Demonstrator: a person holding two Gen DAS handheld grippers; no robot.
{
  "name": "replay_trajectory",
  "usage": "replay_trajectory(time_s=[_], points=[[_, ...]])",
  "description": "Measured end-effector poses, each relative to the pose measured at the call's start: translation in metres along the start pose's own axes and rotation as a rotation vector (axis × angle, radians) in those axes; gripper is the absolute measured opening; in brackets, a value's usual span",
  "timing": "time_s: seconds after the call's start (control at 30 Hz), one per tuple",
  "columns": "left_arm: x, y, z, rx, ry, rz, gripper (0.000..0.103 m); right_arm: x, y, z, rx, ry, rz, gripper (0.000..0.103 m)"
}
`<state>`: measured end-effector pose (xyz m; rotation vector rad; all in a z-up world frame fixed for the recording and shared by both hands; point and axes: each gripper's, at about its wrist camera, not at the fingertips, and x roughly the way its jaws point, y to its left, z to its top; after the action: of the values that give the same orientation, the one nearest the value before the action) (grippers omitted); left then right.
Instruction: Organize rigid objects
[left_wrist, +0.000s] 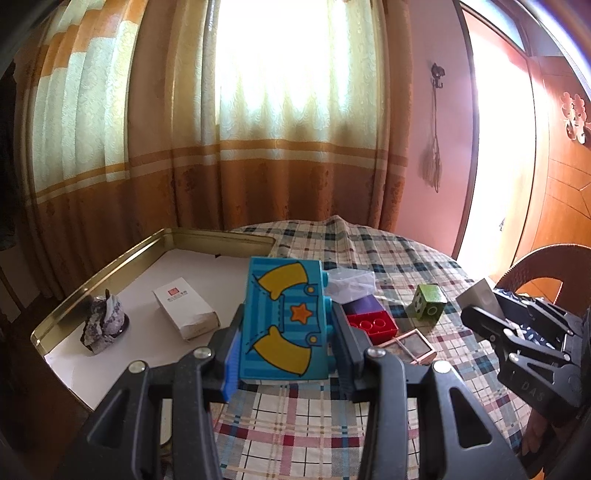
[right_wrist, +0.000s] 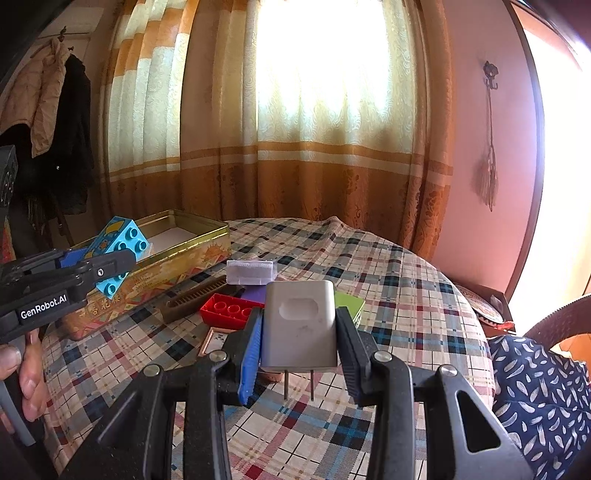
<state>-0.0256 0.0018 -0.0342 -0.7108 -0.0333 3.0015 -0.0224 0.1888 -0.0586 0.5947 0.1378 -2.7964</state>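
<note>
A: Left wrist view first. Left gripper (left_wrist: 286, 334) clamped on a blue toy brick (left_wrist: 284, 321), printed face up with yellow sleeves and an orange star, studs toward the right. Brick held clear of the checked tablecloth (left_wrist: 295, 424), just off the near right corner of the gold tin tray (left_wrist: 110, 269).

B: Inside that tray?

A: A white box (left_wrist: 184, 308) lying flat, a purple-grey crystal lump (left_wrist: 105, 323) nearer the left rim. Well apart from each other.

B: Beyond the brick?

A: Red brick (left_wrist: 373, 326) just to the right, purple block (left_wrist: 364, 306) touching behind it, clear plastic piece (left_wrist: 351, 282) further back. Green die (left_wrist: 428, 304) standing alone. Small pink-framed tile (left_wrist: 412, 345) flat on the cloth. Right gripper (left_wrist: 476, 314) in at the right edge, something pale grey pinched at its tip.

B: Over to the right wrist view.

A: Right gripper (right_wrist: 299, 332) closed on a white plug adapter (right_wrist: 299, 326), two prongs pointing back toward the camera, lifted above the cloth. Left gripper (right_wrist: 110, 266) visible at left, gripping the blue brick (right_wrist: 122, 243) over the tin's near edge (right_wrist: 177, 266).

B: On the table there?

A: Brown comb (right_wrist: 195, 297) beside the tin, red brick (right_wrist: 231, 310) near it, clear ridged piece (right_wrist: 251, 271) behind, green die (right_wrist: 349, 304) mostly hidden behind the adapter.
</note>
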Motion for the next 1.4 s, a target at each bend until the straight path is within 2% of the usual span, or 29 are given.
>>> replay_trajectory(time_s=[1.4], points=[[-0.016,0.014,-0.004,-0.033,-0.099,0.052,0.041,-0.019,0.011,0.004,-0.062,-0.099,0.015,0.041]])
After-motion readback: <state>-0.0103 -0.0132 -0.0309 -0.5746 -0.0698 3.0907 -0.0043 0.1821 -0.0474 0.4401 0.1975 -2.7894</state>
